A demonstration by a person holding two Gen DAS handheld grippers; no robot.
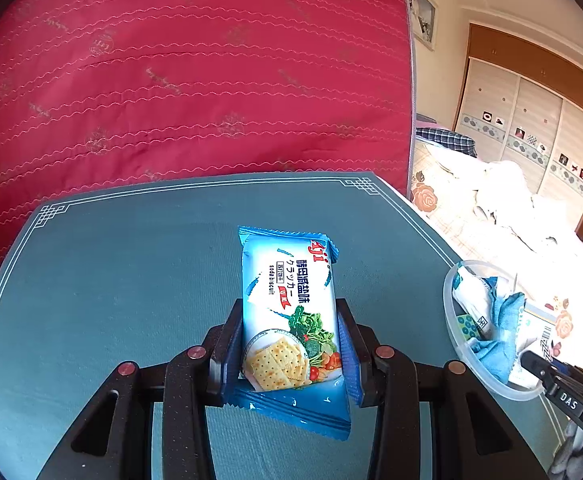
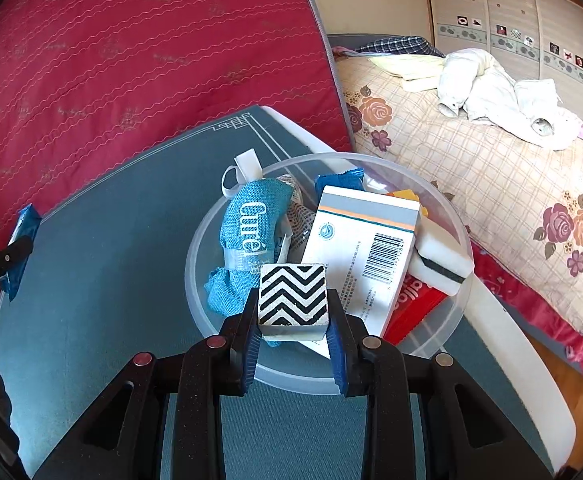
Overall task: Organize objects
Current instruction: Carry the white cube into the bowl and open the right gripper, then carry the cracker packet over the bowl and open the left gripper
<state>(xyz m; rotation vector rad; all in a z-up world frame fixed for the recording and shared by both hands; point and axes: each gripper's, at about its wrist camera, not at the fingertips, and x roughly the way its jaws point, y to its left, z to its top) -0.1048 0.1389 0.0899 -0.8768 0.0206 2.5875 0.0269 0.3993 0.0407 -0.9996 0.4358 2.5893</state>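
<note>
Firmly between the left gripper (image 1: pixel 291 344) jaws sits a blue soda-biscuit packet (image 1: pixel 291 320), above the teal desk (image 1: pixel 111 280). Likewise, the right gripper (image 2: pixel 293 320) jaws clamp a zigzag-patterned block (image 2: pixel 293 300), seemingly over the clear round plastic tub (image 2: pixel 451 312).

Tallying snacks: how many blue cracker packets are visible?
2: one packet clamped in the left gripper over the table; another's end pokes up in the bowl. More may be buried.

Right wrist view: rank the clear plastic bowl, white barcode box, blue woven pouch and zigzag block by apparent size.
1. Clear plastic bowl
2. White barcode box
3. Blue woven pouch
4. Black-and-white zigzag block, nearest the camera, so probably smaller than it looks
</note>
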